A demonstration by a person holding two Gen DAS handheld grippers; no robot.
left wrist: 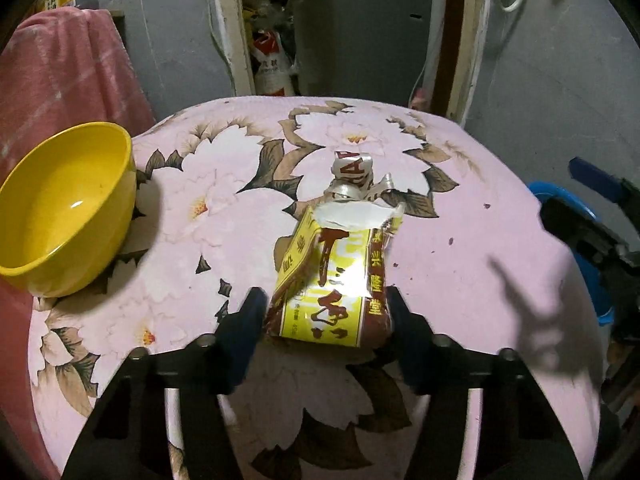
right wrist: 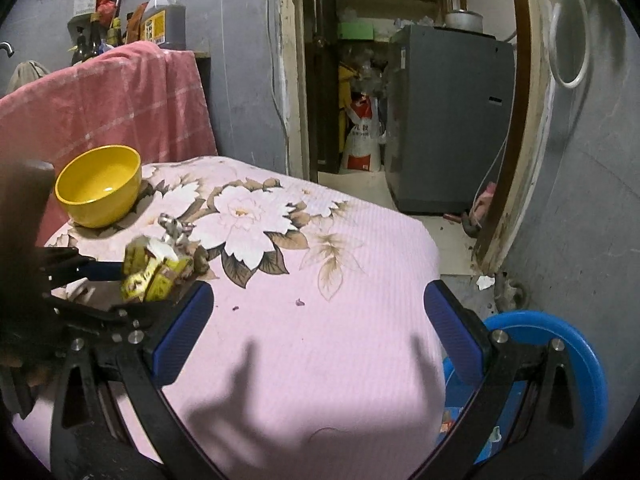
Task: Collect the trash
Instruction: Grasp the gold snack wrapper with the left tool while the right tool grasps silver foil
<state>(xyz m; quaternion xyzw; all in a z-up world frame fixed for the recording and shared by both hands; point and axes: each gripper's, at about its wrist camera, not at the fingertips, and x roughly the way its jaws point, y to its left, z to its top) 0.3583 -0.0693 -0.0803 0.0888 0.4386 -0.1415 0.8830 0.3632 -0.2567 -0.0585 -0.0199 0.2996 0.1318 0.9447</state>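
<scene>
Left gripper [left wrist: 326, 312] pinches torn yellow wrapper [left wrist: 332, 276] lying mid-table [left wrist: 460, 300]; grip sits on near end only. Right gripper [right wrist: 320, 328] open, empty, beside blue bin [right wrist: 576, 360]. Risk: thin foil slips on lifting; crumpled silver scrap [left wrist: 352, 178] left behind.

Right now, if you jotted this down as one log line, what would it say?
left gripper: shut on yellow wrapper | right gripper: open, empty | crumpled foil: on table | blue bin: beside table

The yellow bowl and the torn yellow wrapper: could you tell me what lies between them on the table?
Nothing: only bare flowered tablecloth lies between the yellow bowl and the torn yellow wrapper, which shows best in the left wrist view.
</scene>
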